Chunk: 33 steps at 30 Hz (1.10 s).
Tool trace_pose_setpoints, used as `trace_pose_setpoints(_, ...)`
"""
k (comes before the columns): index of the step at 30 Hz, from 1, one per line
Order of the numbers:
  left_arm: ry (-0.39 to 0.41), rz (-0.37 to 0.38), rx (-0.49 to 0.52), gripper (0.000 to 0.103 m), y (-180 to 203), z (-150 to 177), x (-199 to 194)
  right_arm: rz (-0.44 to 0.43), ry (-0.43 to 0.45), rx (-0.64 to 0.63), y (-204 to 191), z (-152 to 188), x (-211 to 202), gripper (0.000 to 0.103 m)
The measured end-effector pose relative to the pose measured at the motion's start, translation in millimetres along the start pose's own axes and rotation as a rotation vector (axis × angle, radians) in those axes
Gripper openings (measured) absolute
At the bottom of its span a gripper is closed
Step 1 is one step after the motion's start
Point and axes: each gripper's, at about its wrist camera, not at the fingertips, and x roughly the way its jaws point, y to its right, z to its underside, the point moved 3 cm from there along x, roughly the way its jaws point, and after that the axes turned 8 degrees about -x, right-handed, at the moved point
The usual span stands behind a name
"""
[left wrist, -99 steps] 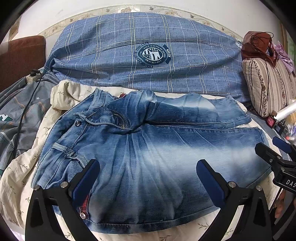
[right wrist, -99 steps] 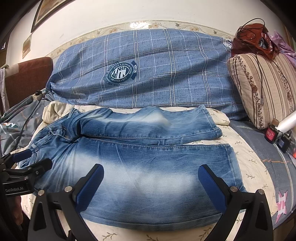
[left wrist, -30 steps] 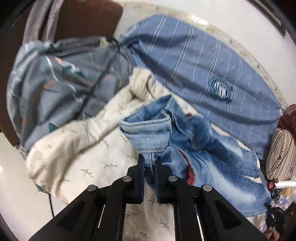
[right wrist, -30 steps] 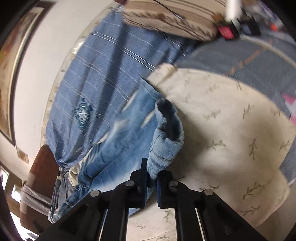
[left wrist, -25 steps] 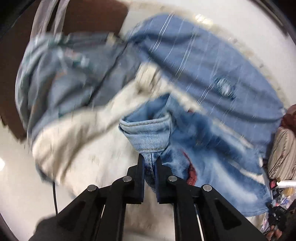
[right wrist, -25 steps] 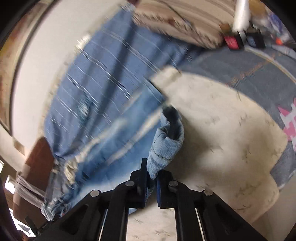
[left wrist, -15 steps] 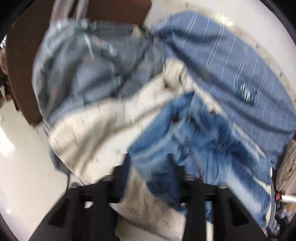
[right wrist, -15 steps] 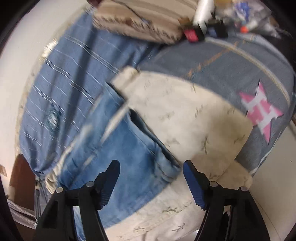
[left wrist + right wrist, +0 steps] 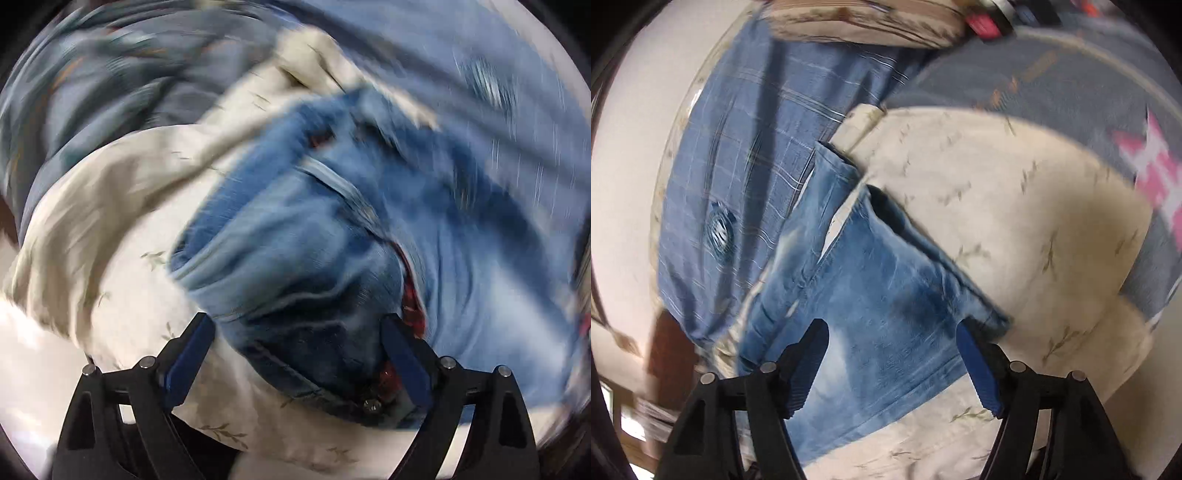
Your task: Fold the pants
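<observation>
One pair of jeans [image 9: 303, 258] is lying on one cream sheet [image 9: 110, 206] spread over the bed. The left gripper [image 9: 295, 354] has just been opening and is now standing wide over the bunched waistband, gripping nothing. The right gripper [image 9: 894, 365] is also spread, empty, above a leg hem.

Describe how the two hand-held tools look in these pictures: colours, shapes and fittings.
Both the left tool and the right tool have black angular arms with cut-out openings, joined by round silver bolts. Each ends in two blue fingers; the right tool's are ridged. No cables, markings or sleeves show.
</observation>
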Motion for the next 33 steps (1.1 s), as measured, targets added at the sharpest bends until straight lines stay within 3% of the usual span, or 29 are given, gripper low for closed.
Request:
trace_pose_setpoints(3, 0.065, 0.045, -0.029, 0.092, 4.9, -16.1, -25.4, -0.005, 0.032, -0.031, -4.2, -2.3, -7.3, 0.075)
trace_pose_setpoints(7, 0.19, 0.112, 0.058, 0.092, 32.7, -48.0, -54.3, -0.011, 0.069, -0.088, -19.9, -9.0, -15.2, 0.075)
trace_pose_setpoints(9, 0.206, 0.12, 0.083, 0.092, 44.6, -70.9, -49.3, -0.021, 0.08, -0.144, -35.0, -21.4, -14.9, 0.075)
trace_pose_setpoints(14, 0.019, 0.209, 0.07, 0.092, 70.4, -120.4, 13.5, -0.012, 0.074, -0.23, -60.9, -60.3, 6.6, 0.075)
trace_pose_setpoints(17, -0.051, 0.2, 0.092, 0.092, 84.3, -132.0, 46.2, 0.049, 0.054, -0.29, -70.9, -89.0, 30.1, 0.075)
trace_pose_setpoints(21, -0.082, 0.195, 0.102, 0.09, 92.7, -132.3, 63.8, 0.102, 0.006, -0.335, -75.0, -124.0, 70.3, 0.075)
trace_pose_setpoints(23, -0.078, 0.187, 0.12, 0.073, 94.0, -128.4, 64.0, 0.118, -0.028, -0.326, -74.4, -137.9, 95.4, 0.075)
trace_pose_setpoints(24, -0.083, 0.177, 0.121, 0.051, 94.9, -128.1, 67.1, 0.13, -0.042, -0.332, -74.8, -141.8, 106.5, 0.075)
trace_pose_setpoints(25, -0.097, 0.145, 0.106, 0.041, 94.7, -129.7, 75.3, 0.14, -0.057, -0.341, -74.4, -142.9, 114.7, 0.075)
trace_pose_setpoints(26, -0.112, 0.147, 0.093, 0.041, 93.1, -129.5, 79.7, 0.152, -0.076, -0.354, -76.6, -143.1, 124.9, 0.074)
trace_pose_setpoints(28, -0.111, 0.137, 0.091, 0.028, 92.6, -128.5, 83.7, 0.193, -0.114, -0.402, -81.7, -139.1, 140.0, 0.058)
trace_pose_setpoints(30, -0.052, 0.089, 0.115, 0.022, 95.2, -130.6, 76.3, 0.263, -0.111, -0.447, -85.0, -134.7, 142.3, 0.021)
trace_pose_setpoints(33, 0.079, 0.036, 0.155, 0.02, 102.3, -132.4, 49.9, 0.324, -0.077, -0.507, -93.3, -131.7, 127.7, 0.018)
